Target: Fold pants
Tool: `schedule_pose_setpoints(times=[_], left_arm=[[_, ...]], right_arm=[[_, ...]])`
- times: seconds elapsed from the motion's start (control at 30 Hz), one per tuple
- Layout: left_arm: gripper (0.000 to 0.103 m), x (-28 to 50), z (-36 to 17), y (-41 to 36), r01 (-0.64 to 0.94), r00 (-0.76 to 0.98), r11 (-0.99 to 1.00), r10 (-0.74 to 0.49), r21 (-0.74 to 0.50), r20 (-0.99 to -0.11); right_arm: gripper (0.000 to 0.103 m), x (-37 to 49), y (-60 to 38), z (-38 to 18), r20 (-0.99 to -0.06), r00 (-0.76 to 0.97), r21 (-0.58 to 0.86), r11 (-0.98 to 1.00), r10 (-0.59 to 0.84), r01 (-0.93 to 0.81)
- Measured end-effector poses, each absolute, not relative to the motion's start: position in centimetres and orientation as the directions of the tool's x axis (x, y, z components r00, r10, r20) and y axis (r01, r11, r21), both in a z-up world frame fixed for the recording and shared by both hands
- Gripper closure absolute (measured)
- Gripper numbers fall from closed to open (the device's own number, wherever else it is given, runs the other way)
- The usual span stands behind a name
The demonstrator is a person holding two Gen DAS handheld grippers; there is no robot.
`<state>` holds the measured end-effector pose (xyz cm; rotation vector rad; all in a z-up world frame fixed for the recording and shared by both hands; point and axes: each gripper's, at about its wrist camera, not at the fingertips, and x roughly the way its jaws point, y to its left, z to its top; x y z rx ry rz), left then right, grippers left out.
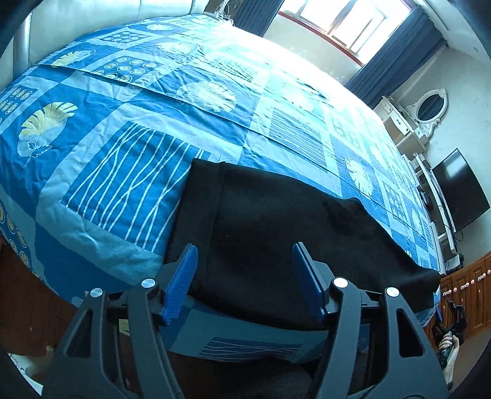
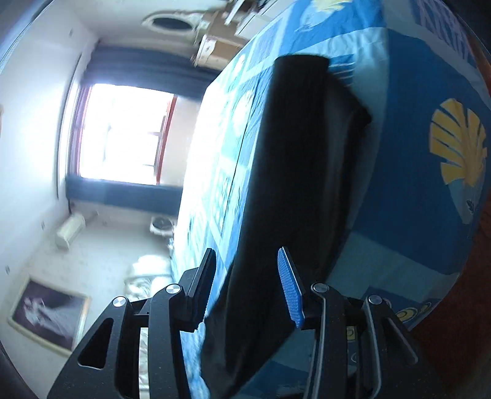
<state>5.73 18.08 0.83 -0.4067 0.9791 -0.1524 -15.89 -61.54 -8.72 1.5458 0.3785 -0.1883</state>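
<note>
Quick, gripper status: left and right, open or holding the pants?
Left gripper: open, holding nothing, fingers spread over the black pants.
Right gripper: open, holding nothing, pants lying on the bed ahead.

Home bedroom: bed (image 1: 153,101) with patterned blue cover, curtained window (image 1: 343,24), vanity mirror (image 1: 429,107), wall TV (image 1: 460,190).

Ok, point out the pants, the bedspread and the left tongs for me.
pants (image 1: 276,233): left wrist view, middle of the black cloth.
bedspread (image 1: 129,181): left wrist view, white-striped blue patch.
left tongs (image 1: 244,276): left wrist view, midway between the open blue fingertips.
</note>
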Motion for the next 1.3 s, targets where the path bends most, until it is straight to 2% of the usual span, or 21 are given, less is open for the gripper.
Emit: schedule_pose_setpoints(times=[0.07,0.2,0.27,0.4,0.47,0.6,0.67,0.83,1.0,1.13,1.23,1.3], left_arm=[[0.032,6.7,-0.1,16.7,-0.075,0.541,0.91,-0.305,-0.407,-0.783],[0.031,7.8,-2.1,14.2,-0.101,0.516,0.912,-0.294,-0.398,-0.805],[0.03,8.1,-3.1,13.4,-0.118,0.49,0.914,-0.287,-0.389,-0.823],[0.029,7.8,-4.1,13.2,-0.16,0.473,0.901,-0.29,-0.404,-0.832],[0.024,7.7,-4.2,13.4,-0.16,0.482,0.904,-0.279,-0.397,-0.83],[0.021,8.1,-4.8,13.4,-0.174,0.478,0.902,-0.274,-0.395,-0.835],[0.018,8.2,-4.9,13.4,-0.184,0.485,0.896,-0.275,-0.405,-0.83],[0.014,8.3,-4.8,12.6,-0.177,0.48,0.91,-0.254,-0.376,-0.84],[0.013,8.3,-4.9,12.1,-0.159,0.478,0.923,-0.238,-0.35,-0.845],[0.012,8.4,-5.0,12.2,-0.158,0.479,0.922,-0.24,-0.352,-0.844],[0.012,8.4,-5.1,12.2,-0.161,0.48,0.92,-0.243,-0.357,-0.843],[0.012,8.4,-5.1,12.2,-0.16,0.481,0.921,-0.241,-0.354,-0.843]], right_arm=[[0.056,-16.5,-63.5,-10.6,-0.304,0.949,0.947,-0.083,0.08,0.311],[0.055,-15.4,-65.2,-13.3,-0.239,0.967,0.95,-0.186,0.086,0.251],[0.055,-15.5,-65.4,-13.6,-0.312,0.948,0.931,-0.18,0.058,0.317],[0.055,-18.1,-65.1,-12.0,-0.361,0.929,0.927,-0.141,-0.082,0.348],[0.052,-17.8,-65.1,-11.6,-0.387,0.92,0.918,-0.113,-0.059,0.379],[0.052,-16.1,-65.6,-13.3,-0.309,0.951,0.932,-0.193,0.023,0.308],[0.048,-15.3,-65.7,-13.8,-0.269,0.962,0.938,-0.216,0.043,0.272],[0.044,-15.5,-66.0,-14.7,-0.258,0.964,0.935,-0.265,-0.055,0.235],[0.043,-14.9,-66.6,-16.0,-0.193,0.974,0.927,-0.346,-0.115,0.143],[0.044,-15.5,-66.6,-14.5,-0.119,0.976,0.956,-0.286,-0.182,0.064],[0.044,-15.4,-67.8,-12.3,-0.168,0.969,0.976,-0.167,-0.183,0.138],[0.044,-14.8,-68.6,-13.3,-0.246,0.96,0.954,-0.21,-0.135,0.215]])
